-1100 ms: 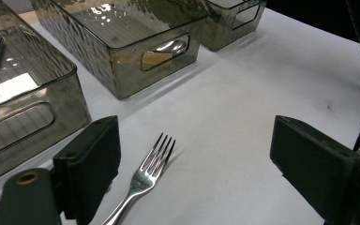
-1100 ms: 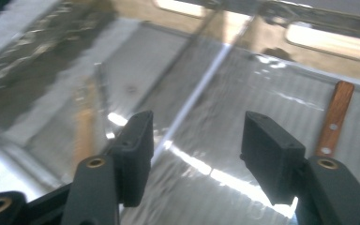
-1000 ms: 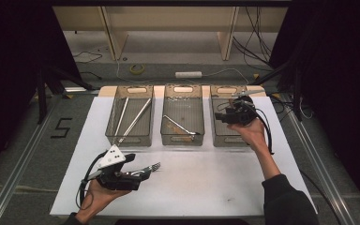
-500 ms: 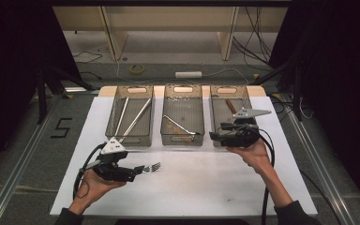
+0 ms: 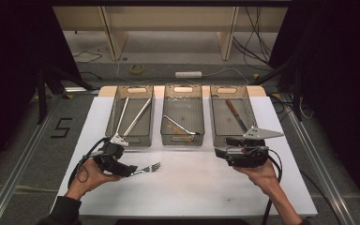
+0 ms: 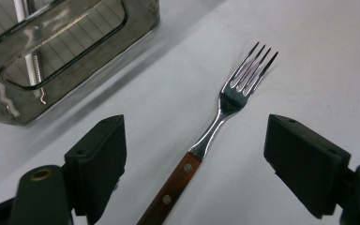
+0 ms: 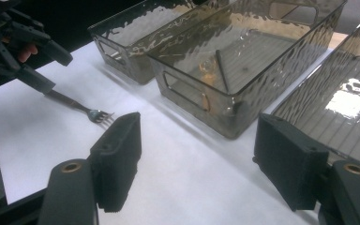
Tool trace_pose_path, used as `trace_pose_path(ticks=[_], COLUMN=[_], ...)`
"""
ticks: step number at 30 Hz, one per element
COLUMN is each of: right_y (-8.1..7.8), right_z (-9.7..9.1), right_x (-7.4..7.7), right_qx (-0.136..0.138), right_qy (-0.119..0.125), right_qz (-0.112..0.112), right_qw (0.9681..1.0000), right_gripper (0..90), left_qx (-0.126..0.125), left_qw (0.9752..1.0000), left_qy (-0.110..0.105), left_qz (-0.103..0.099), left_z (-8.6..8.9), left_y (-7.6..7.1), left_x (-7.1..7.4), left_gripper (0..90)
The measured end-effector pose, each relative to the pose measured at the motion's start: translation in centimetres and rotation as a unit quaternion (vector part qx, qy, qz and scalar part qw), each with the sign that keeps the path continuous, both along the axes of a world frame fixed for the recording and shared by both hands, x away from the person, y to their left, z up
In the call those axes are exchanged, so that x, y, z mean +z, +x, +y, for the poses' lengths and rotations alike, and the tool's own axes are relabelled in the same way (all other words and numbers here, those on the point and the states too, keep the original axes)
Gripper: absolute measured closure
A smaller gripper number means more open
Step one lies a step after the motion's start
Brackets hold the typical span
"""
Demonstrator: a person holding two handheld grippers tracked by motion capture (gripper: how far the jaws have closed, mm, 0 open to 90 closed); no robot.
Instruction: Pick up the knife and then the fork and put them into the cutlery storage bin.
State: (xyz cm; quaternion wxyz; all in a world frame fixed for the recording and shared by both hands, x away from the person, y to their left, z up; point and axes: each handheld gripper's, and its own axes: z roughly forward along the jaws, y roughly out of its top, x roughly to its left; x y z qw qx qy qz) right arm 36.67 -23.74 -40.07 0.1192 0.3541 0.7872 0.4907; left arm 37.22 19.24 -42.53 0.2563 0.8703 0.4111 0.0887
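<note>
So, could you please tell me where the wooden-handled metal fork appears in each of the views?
High view: the wooden-handled metal fork lies on the white table, lower left, tines pointing right.
Left gripper view: the fork lies in the centre, between the open black fingers, tines up and right.
Right gripper view: its tines show at the left, the handle under the left gripper.
Shared landmark: the smoky clear plastic bin with rods, nearest the fork.
</note>
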Motion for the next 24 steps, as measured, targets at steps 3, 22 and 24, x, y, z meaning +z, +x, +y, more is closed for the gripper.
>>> trace_pose_path(ticks=[3, 22, 24], right_y=[-0.7, -4.1, -4.3], right_z=[-0.2, -0.1, -0.1], right_x=[-0.3, -1.9, -1.9], right_qx=[-0.002, 0.012, 0.013], right_qy=[0.012, 0.022, 0.024], right_qz=[-0.001, 0.005, 0.006], right_qw=[0.9999, 0.9997, 0.9996], right_gripper=[32.3, 29.3, 29.2], left_qx=[-0.005, -0.011, -0.011], left_qw=[0.9999, 0.9973, 0.9970], left_qy=[0.000, 0.054, 0.059], left_qz=[0.011, 0.048, 0.050], left_z=[-0.1, 1.4, 1.5], left_y=[-0.1, -0.3, -0.3], left_x=[-0.3, -1.1, -1.2], left_gripper=[21.1, 27.8, 28.7])
